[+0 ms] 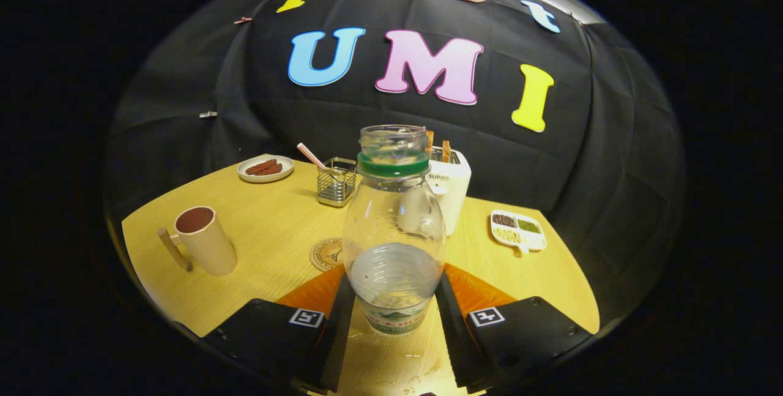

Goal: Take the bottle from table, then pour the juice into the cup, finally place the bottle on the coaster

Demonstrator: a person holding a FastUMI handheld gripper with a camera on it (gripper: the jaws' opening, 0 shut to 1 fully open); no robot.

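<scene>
Fingers: we saw the gripper pinching the bottle from both sides.
Bottle: upright, uncapped, between the fingers, over the table.
Coaster: just beyond, partly hidden.
Cup: further left.

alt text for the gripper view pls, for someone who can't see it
The tongs are shut on an uncapped clear bottle, upright and partly filled. On the wooden table beyond, a coaster lies just behind the bottle and a handled cup stands off to its side. Further back are a wire basket, a white toaster and two small dishes.
</scene>
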